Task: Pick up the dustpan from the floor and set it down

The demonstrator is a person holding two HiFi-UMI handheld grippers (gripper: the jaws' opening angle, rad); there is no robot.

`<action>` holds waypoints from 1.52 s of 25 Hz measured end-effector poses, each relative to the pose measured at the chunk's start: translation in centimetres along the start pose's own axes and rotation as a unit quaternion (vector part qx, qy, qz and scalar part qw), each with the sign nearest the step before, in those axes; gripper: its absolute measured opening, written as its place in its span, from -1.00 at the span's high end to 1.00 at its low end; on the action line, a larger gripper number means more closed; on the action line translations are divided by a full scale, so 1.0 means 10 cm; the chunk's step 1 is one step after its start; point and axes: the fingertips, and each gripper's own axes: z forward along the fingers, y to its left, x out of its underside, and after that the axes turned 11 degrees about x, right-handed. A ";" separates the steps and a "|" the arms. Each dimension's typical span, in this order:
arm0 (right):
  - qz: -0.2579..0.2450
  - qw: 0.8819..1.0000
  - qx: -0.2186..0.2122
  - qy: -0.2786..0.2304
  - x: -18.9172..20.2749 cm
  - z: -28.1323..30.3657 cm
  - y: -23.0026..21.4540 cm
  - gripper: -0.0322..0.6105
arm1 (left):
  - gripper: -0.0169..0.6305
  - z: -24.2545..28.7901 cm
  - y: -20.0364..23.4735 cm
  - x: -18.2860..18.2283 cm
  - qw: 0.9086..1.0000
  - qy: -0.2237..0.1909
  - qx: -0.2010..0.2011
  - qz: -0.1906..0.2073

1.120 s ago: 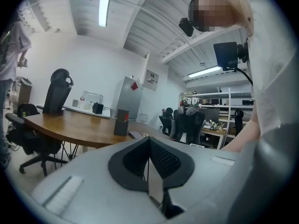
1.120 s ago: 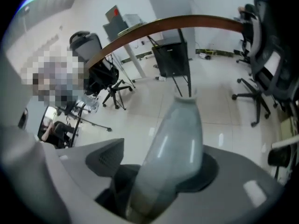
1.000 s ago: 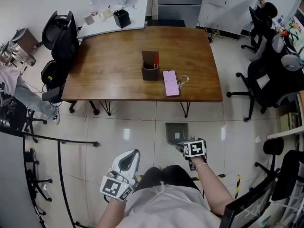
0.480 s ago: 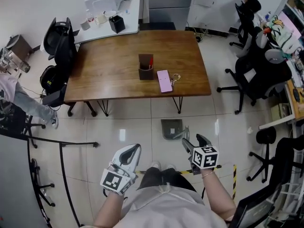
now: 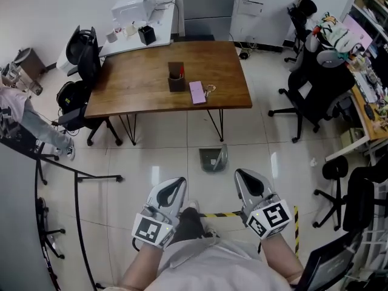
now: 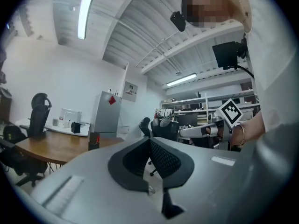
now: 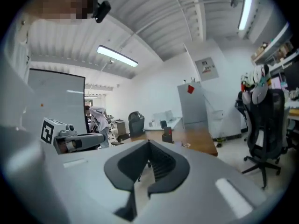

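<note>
Head view: the dustpan (image 5: pixel 213 159) sat on the floor (image 5: pixel 151 162) near the counter (image 5: pixel 145 83), maybe tilted, well apart from the left gripper (image 5: pixel 172 185) and right gripper (image 5: pixel 247 179). Left gripper view: fingers (image 6: pixel 164 160) closed, empty. Right gripper view: fingers (image 7: pixel 161 165) had just closed on nothing.

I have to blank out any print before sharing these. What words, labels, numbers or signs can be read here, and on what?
No text can be read anywhere.
Wall sheet: print too small and blurred.
Red diamond sticker on the grey cabinet: no legible words.
Left tongs and right tongs: black-and-white square markers only, no letters.
Striped floor tape: no words.
</note>
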 end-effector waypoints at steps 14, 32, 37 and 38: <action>-0.058 0.997 -0.045 -0.037 -0.10 -0.87 0.65 0.89 | 0.90 -0.31 -0.91 -0.31 1.000 -0.009 -0.005 0.011; -0.023 0.996 -0.059 -0.056 -0.38 -0.94 0.75 0.89 | 0.90 -0.34 -1.00 -0.62 0.998 -0.036 -0.003 0.058; -0.039 0.996 -0.054 -0.053 -0.35 -0.93 0.71 0.89 | 0.90 -0.35 -1.01 -0.54 0.998 -0.029 -0.001 0.054; -0.038 0.996 -0.054 -0.052 -0.36 -0.92 0.72 0.89 | 0.90 -0.35 -1.00 -0.54 0.998 -0.028 -0.001 0.053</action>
